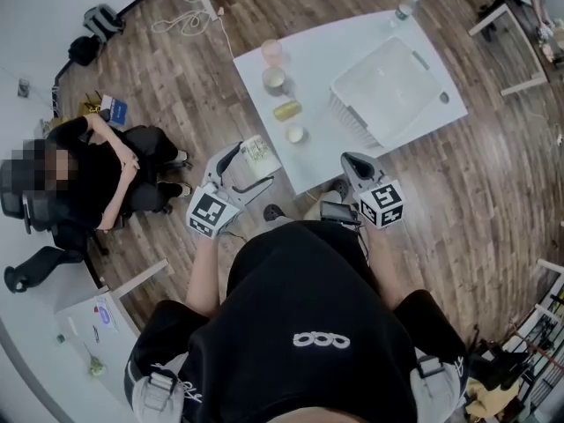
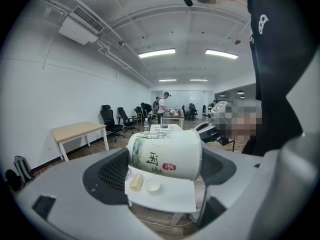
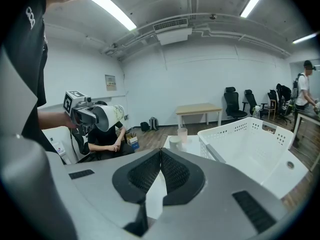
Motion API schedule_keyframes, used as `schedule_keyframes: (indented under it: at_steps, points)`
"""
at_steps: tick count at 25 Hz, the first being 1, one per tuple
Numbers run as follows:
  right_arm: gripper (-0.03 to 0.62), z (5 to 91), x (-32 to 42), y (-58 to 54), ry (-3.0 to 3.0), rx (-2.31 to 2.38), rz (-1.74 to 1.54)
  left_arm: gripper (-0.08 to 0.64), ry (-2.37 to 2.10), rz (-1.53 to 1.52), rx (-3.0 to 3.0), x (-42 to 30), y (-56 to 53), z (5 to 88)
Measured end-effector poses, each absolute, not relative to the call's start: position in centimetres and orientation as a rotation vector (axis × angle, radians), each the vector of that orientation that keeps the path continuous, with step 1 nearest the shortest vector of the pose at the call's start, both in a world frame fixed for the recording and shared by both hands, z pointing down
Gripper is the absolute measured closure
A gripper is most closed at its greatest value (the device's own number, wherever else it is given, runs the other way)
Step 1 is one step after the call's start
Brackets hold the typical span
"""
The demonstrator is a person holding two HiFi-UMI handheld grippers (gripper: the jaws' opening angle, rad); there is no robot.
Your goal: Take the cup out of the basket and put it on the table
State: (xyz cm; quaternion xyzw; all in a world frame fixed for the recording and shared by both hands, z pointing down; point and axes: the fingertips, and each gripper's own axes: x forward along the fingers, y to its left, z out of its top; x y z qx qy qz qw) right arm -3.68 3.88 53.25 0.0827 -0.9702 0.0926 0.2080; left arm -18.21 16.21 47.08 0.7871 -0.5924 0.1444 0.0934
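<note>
A white paper cup with green and black print (image 1: pixel 256 152) (image 2: pixel 165 154) lies on its side between the jaws of my left gripper (image 1: pixel 250 167) (image 2: pixel 164 170), which is shut on it above the near corner of the white table (image 1: pixel 335 51). In the right gripper view the same cup (image 3: pixel 106 116) shows at the left, held up in the air. My right gripper (image 1: pixel 353 162) (image 3: pixel 159 170) hangs by the table's near edge, shut with nothing in it. The white plastic basket (image 1: pixel 349 113) (image 3: pixel 235 134) stands on the table's right part and looks empty.
A pink cup (image 1: pixel 271 51), a pale cup (image 1: pixel 275 80), a yellow thing (image 1: pixel 287 110) and a small white bowl (image 1: pixel 296 135) stand in a row left of the basket. A water bottle (image 1: pixel 405 7) is at the far corner. A seated person (image 1: pixel 97 174) is at the left.
</note>
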Motion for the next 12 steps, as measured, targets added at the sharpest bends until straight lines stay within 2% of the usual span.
schedule_keyframes:
  at_steps: [12]
  points:
    - [0.568,52.5,-2.6,3.4,-2.705,0.238,0.259,0.141,-1.742,0.43,2.359,-16.8,15.3,46.3]
